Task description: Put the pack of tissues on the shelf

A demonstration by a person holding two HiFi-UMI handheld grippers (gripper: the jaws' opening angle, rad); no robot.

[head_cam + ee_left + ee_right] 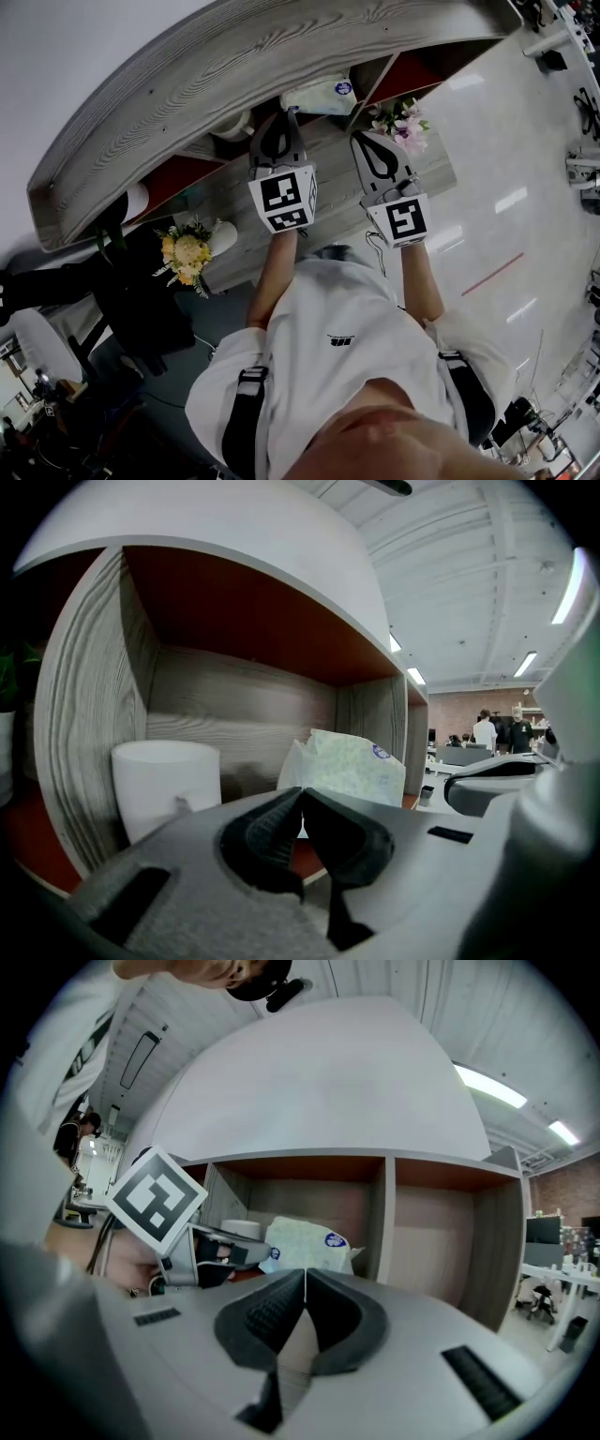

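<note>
The pack of tissues [321, 96], white with a pale green print and a blue round label, lies inside a red-floored compartment of the grey wood shelf [187, 70]. In the left gripper view the pack of tissues [354, 764] stands just beyond my left gripper [302, 790], whose jaws are shut with nothing between them. From above, the left gripper [284, 115] points into that compartment, its tip just short of the pack. My right gripper [361, 139] is beside it, also shut and empty [306, 1272], and it faces the tissues [305, 1241] and the divider.
A white cup [165, 782] stands left of the pack in the same compartment. A vertical divider [386, 1215] separates it from the neighbouring compartment [441, 1232]. Pink flowers [405, 123] sit on the shelf to the right, yellow flowers [187, 251] to the lower left.
</note>
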